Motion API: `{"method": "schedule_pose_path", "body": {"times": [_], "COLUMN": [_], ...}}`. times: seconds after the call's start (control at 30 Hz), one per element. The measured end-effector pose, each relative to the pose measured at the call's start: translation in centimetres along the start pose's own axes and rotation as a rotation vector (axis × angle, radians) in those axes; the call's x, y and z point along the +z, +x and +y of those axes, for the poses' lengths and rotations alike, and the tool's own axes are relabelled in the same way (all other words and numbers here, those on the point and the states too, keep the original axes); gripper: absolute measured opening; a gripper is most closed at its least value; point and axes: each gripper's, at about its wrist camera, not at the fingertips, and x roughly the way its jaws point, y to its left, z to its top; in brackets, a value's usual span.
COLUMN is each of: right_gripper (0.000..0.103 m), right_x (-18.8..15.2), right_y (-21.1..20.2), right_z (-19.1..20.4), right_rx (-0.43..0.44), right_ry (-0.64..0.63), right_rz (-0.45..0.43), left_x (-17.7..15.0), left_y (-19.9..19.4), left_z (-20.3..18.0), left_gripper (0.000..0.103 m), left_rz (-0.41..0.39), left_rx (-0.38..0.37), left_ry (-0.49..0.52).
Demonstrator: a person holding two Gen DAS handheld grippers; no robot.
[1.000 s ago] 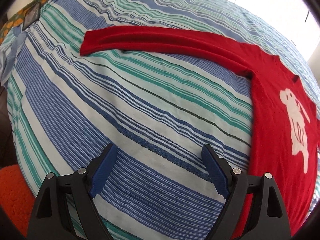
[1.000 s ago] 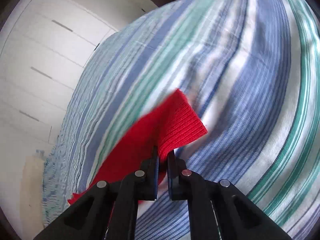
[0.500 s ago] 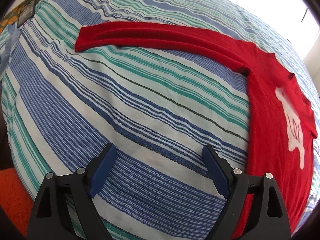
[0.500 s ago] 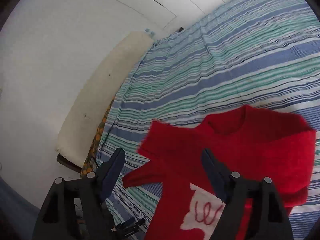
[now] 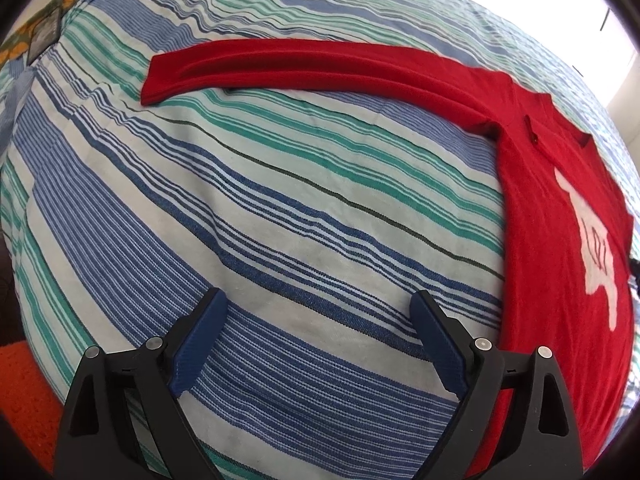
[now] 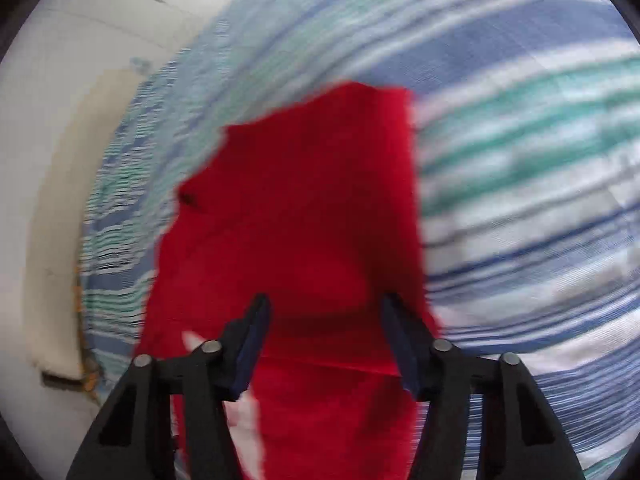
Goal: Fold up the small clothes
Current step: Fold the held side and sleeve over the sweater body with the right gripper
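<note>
A small red long-sleeved sweater (image 5: pixel 560 248) with a white animal print lies on the striped bedspread (image 5: pixel 280 208). One sleeve (image 5: pixel 304 64) stretches flat to the left across the bed. My left gripper (image 5: pixel 316 320) is open and empty above the bedspread, left of the sweater's body. In the blurred right wrist view, my right gripper (image 6: pixel 324 320) is open just above the red sweater (image 6: pixel 304 208), whose near part is folded over onto itself. Nothing is between its fingers.
The bed has a blue, green and white striped cover. An orange item (image 5: pixel 24 380) shows at the lower left past the bed edge. A white wall and a cream headboard (image 6: pixel 52 216) stand beyond the bed in the right wrist view.
My right gripper let go of the red sleeve one second ago, opened, and has swung over the folded sweater. My left gripper has stayed open, drifting slightly.
</note>
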Motion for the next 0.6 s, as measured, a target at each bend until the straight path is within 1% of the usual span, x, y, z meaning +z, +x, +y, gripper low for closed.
{"method": "schedule_pose_path", "body": {"times": [0.03, 0.07, 0.1, 0.13, 0.17, 0.23, 0.27, 0.3, 0.33, 0.37, 0.4, 0.43, 0.47, 0.5, 0.53, 0.57, 0.6], "right_gripper": [0.0, 0.002, 0.004, 0.01, 0.012, 0.014, 0.02, 0.024, 0.031, 0.034, 0.034, 0.033, 0.015, 0.005, 0.0, 0.0, 0.007], "right_x": [0.0, 0.0, -0.1, -0.5, -1.3, -3.5, -5.0, -6.7, -8.5, -10.5, -12.1, -13.4, -14.3, -14.7, -15.0, -15.4, -16.1], "right_y": [-0.7, -1.8, -3.1, -4.4, -5.8, -7.5, -7.8, -7.6, -7.2, -6.7, -5.9, -5.1, -5.0, -6.0, -7.1, -8.5, -9.9], "right_z": [-0.8, -0.9, -0.2, 0.9, 2.2, 4.3, 5.0, 5.6, 5.6, 5.1, 4.2, 2.6, 0.6, -1.0, -2.2, -2.7, -2.5], "right_rx": [0.004, 0.006, -0.016, -0.029, -0.003, 0.093, 0.135, 0.159, 0.158, 0.132, 0.085, 0.018, 0.001, 0.002, -0.028, -0.031, -0.058], "right_ry": [0.023, 0.016, -0.022, -0.081, -0.14, -0.225, -0.261, -0.293, -0.322, -0.344, -0.356, -0.352, -0.323, -0.286, -0.251, -0.22, -0.211], "right_rz": [-0.029, -0.065, -0.093, -0.112, -0.115, -0.073, -0.035, 0.006, 0.043, 0.074, 0.106, 0.131, 0.118, 0.069, 0.031, -0.007, -0.043], "left_x": [0.0, 0.0, 0.0, 0.1, 0.1, 0.0, 0.0, -0.1, -0.2, -0.3, -0.4, -0.5, -0.7, -0.9, -1.1, -1.2, -1.3], "left_y": [0.0, 0.1, 0.1, 0.2, 0.2, 0.2, 0.2, 0.2, 0.2, 0.2, 0.2, 0.2, 0.2, 0.1, 0.1, 0.0, 0.0], "left_z": [-0.1, -0.1, -0.2, -0.2, -0.2, -0.2, -0.3, -0.3, -0.3, -0.4, -0.4, -0.4, -0.5, -0.6, -0.8, -0.9, -1.0], "left_gripper": [0.094, 0.095, 0.095, 0.095, 0.095, 0.096, 0.096, 0.096, 0.096, 0.097, 0.098, 0.098, 0.099, 0.1, 0.1, 0.101, 0.101], "left_rz": [-0.001, 0.005, 0.007, 0.009, 0.01, 0.009, 0.008, 0.012, 0.014, 0.013, 0.015, 0.014, 0.011, 0.034, 0.03, 0.025, 0.028], "left_rx": [0.004, 0.005, 0.006, 0.007, 0.007, 0.009, 0.011, 0.011, 0.012, 0.014, 0.016, 0.019, 0.024, 0.02, 0.027, 0.034, 0.036], "left_ry": [0.005, 0.006, 0.005, 0.003, 0.0, -0.002, 0.0, 0.001, 0.004, 0.01, 0.017, 0.024, 0.034, 0.034, 0.047, 0.061, 0.064]}}
